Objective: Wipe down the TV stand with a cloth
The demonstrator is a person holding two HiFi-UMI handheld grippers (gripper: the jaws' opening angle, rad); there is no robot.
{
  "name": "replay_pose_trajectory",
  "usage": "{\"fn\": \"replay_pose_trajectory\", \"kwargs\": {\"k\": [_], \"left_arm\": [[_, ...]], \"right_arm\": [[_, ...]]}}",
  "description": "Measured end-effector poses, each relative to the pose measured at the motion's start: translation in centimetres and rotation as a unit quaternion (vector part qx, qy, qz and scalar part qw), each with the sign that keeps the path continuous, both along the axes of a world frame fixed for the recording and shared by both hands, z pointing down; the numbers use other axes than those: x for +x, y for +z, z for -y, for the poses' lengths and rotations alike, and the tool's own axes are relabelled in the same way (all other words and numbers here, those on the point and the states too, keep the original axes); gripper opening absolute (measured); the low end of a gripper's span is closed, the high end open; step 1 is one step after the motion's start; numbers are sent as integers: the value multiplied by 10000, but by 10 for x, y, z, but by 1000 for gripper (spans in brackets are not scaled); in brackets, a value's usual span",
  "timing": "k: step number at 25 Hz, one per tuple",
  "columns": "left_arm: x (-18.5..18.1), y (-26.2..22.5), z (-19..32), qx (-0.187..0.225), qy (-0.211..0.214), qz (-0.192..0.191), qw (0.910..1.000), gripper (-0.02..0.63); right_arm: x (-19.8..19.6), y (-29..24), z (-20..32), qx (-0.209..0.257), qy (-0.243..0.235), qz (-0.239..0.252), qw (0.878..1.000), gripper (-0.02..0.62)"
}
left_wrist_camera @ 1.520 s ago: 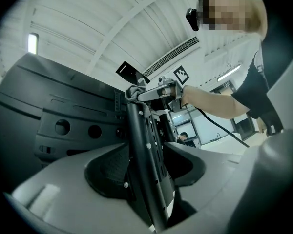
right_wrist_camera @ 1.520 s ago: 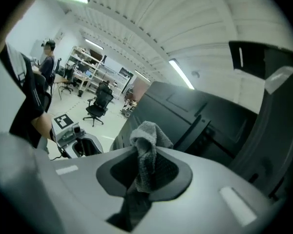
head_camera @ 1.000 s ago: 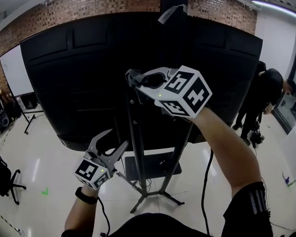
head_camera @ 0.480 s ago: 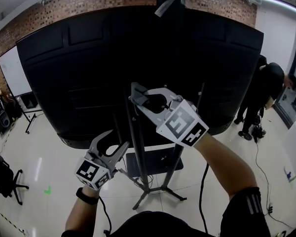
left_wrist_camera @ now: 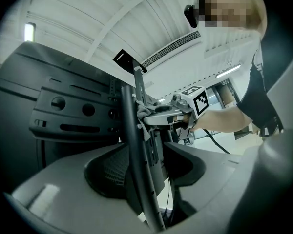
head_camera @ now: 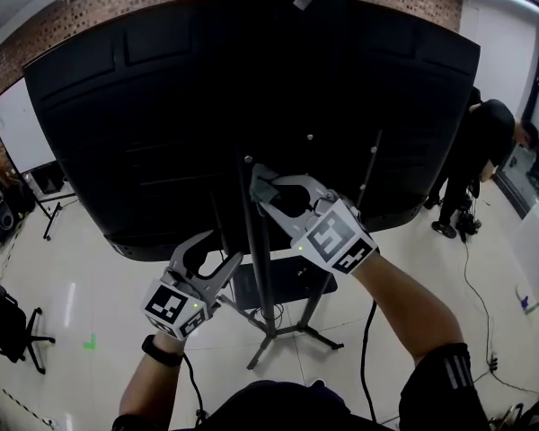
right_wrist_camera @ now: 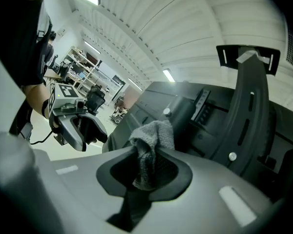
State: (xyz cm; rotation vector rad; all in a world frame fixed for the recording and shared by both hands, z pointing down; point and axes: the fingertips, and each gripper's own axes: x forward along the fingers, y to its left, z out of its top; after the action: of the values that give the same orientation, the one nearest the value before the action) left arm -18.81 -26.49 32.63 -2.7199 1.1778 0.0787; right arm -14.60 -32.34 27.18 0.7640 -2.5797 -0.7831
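Behind the large black flat-screen television (head_camera: 162,106), the right gripper (head_camera: 268,191) pinches a crumpled grey terry cloth (right_wrist_camera: 153,136) and presses it against the upper part of the stand's black metal upright post (head_camera: 260,268). That post runs vertically, so the wipe likely travels down along it. Lower and to the left, the left gripper (head_camera: 211,260) is spread, with seemingly the same post passing loosely between its jaws.

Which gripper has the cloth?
The right gripper: its jaws are shut on the grey cloth, held at the stand's upright pole. The left gripper is open and carries nothing.
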Motion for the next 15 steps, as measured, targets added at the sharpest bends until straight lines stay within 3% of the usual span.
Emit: {"fn": "replay_pose_trajectory", "kwargs": {"k": [8, 15], "left_arm": [[2, 31, -1, -154, 407, 178, 9989, 241], [5, 52, 5, -308, 479, 246, 9981, 241]], "right_arm": [[-4, 25, -6, 64, 334, 105, 9994, 51], [-5, 61, -6, -71, 564, -249, 9981, 51]]}}
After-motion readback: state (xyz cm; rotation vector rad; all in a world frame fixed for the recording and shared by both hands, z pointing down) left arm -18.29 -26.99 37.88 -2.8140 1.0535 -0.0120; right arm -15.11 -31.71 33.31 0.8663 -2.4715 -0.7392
